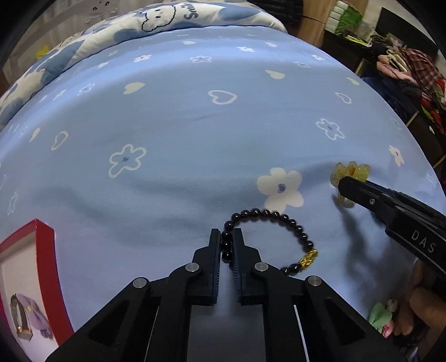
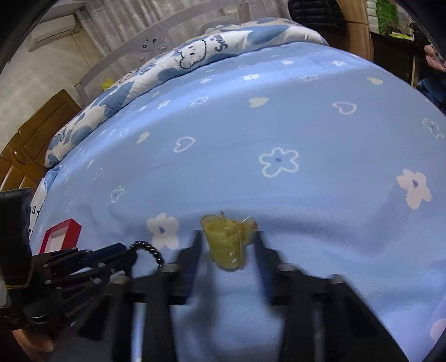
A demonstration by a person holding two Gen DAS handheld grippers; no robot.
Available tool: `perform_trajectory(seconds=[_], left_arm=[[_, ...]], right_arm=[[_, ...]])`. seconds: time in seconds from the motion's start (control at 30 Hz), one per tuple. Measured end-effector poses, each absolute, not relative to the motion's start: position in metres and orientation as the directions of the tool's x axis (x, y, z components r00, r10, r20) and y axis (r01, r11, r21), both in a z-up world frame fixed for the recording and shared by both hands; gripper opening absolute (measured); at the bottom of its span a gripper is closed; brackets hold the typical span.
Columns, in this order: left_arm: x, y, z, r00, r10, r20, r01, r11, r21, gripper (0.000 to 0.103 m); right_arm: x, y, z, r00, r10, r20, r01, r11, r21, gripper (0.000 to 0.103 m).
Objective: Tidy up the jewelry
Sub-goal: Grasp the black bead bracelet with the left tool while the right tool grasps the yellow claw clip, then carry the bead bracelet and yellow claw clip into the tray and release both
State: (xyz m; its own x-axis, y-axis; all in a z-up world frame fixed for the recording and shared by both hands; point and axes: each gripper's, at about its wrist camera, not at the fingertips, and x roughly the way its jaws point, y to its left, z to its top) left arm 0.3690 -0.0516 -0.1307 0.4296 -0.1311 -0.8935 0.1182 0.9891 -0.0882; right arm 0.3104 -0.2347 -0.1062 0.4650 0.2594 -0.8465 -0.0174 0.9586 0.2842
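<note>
A black bead bracelet (image 1: 278, 215) with a gold charm (image 1: 308, 255) lies on the light blue bedsheet (image 1: 181, 125). My left gripper (image 1: 226, 236) is shut on its left side, with beads pinched between the pads. The right wrist view shows the left gripper (image 2: 131, 254) at the lower left, beads (image 2: 149, 247) curling out of it. A yellow translucent hair clip (image 2: 223, 245) sits between the blurred fingers of my right gripper (image 2: 227, 236), which touch its two sides. From the left wrist camera, the right gripper (image 1: 345, 186) covers part of the hair clip (image 1: 349, 168).
A red box (image 1: 44, 245) with a white lining holds a purple item (image 1: 30, 314) at the lower left. A folded cloud-print quilt (image 1: 156, 25) lies along the far edge of the bed. Shelves with clothes (image 1: 412, 72) stand to the right. A green and pink accessory (image 1: 380, 317) lies near a hand (image 1: 426, 306).
</note>
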Motion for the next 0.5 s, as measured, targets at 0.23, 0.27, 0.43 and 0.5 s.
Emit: perform_trajectory(seconds=[0.23,0.27,0.43,0.5], left_arm=[[0.352,-0.043,-0.113,0.471,-0.18,-0.863,0.122,0.983,-0.138,0.006],[0.347,-0.04,-0.107,0.482,-0.188,-0.856,0.118,0.982,-0.149,0.006],[0.323,-0.026,-0.081,0.526,-0.207,-0.825,0.115,0.978,-0.173,0.006],[0.31,-0.019,-0.071,0.54,-0.216,-0.814,0.113,0.976,-0.184,0.006]], right_arm=[[0.298,-0.235,-0.089,0.505,0.272,-0.819,-0.035,0.955,0.296,0.026],[0.294,-0.235,-0.085,0.51,0.278,-0.814,-0.038,0.953,0.301,0.026],[0.278,-0.23,-0.068,0.522,0.311,-0.794,-0.059,0.942,0.329,0.026],[0.271,-0.226,-0.06,0.524,0.33,-0.785,-0.072,0.936,0.345,0.026]])
